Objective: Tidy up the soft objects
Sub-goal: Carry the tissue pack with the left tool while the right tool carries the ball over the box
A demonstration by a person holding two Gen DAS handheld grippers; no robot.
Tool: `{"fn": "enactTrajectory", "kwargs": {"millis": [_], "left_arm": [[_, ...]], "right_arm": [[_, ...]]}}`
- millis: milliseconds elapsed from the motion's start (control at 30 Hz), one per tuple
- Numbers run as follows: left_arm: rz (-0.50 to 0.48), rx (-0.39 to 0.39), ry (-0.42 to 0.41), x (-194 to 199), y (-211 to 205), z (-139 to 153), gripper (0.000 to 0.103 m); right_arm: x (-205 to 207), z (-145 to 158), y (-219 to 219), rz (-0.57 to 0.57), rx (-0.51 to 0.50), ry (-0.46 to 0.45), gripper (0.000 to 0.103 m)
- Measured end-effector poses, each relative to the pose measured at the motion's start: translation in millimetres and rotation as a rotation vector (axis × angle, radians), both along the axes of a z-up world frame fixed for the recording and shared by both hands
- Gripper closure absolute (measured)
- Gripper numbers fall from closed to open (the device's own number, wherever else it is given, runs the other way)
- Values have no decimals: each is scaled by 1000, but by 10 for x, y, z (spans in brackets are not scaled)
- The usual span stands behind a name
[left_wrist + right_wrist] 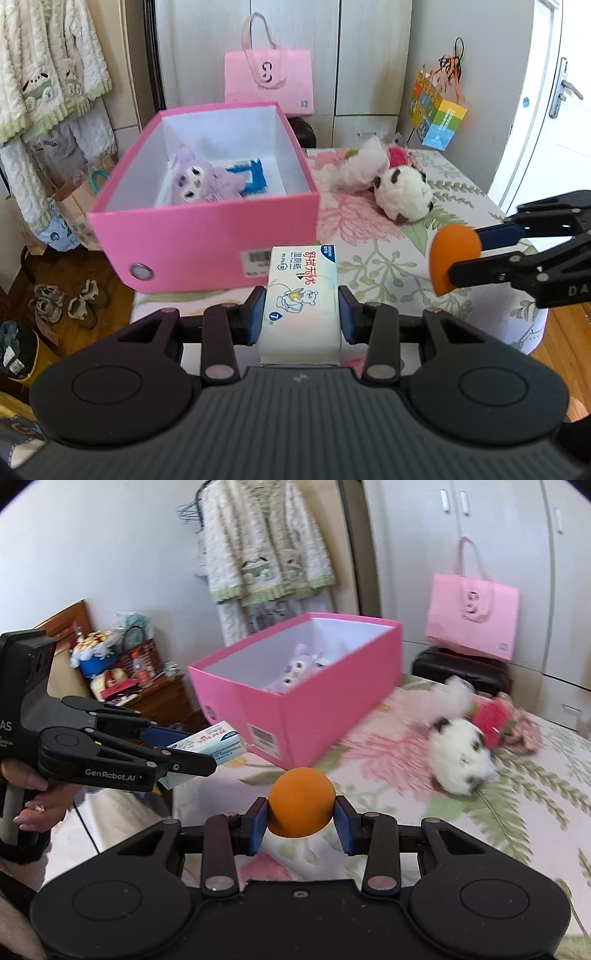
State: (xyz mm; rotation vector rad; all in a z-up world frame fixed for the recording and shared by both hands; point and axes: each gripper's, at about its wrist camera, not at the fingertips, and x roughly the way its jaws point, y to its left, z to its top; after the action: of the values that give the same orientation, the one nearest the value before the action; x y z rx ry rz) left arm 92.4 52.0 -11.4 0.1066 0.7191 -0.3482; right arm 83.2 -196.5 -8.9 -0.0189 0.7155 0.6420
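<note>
My left gripper (302, 314) is shut on a white pack of wet wipes (301, 291), held just in front of the open pink box (207, 240). The box holds a purple plush toy (201, 179) and a blue item (251, 177). My right gripper (300, 821) is shut on an orange foam ball (301, 801), held above the floral bed. In the left wrist view that gripper (465, 254) and the ball (452, 258) show at the right. In the right wrist view the left gripper (212, 751) holds the pack (210, 744) near the box (295, 709).
A white and brown plush toy (402, 194) with a red and white piece (373, 157) lies on the floral bedcover (388, 258) right of the box. A pink paper bag (269, 81) stands behind the box. Clothes (44, 74) hang at the left. Shoes (66, 301) lie on the floor.
</note>
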Motion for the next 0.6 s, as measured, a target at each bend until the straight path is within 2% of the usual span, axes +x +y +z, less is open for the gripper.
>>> {"fn": "enactTrajectory", "kwargs": {"millis": [133, 333, 600], "left_arm": [[-2, -7, -43, 26, 137, 157, 64], [26, -6, -119, 221, 283, 330, 64], [37, -63, -161, 795, 375, 438, 64]], "right_arm": [[113, 122, 153, 38, 21, 4, 59], [297, 294, 364, 64, 17, -45, 59], [798, 404, 627, 82, 52, -120, 59]]}}
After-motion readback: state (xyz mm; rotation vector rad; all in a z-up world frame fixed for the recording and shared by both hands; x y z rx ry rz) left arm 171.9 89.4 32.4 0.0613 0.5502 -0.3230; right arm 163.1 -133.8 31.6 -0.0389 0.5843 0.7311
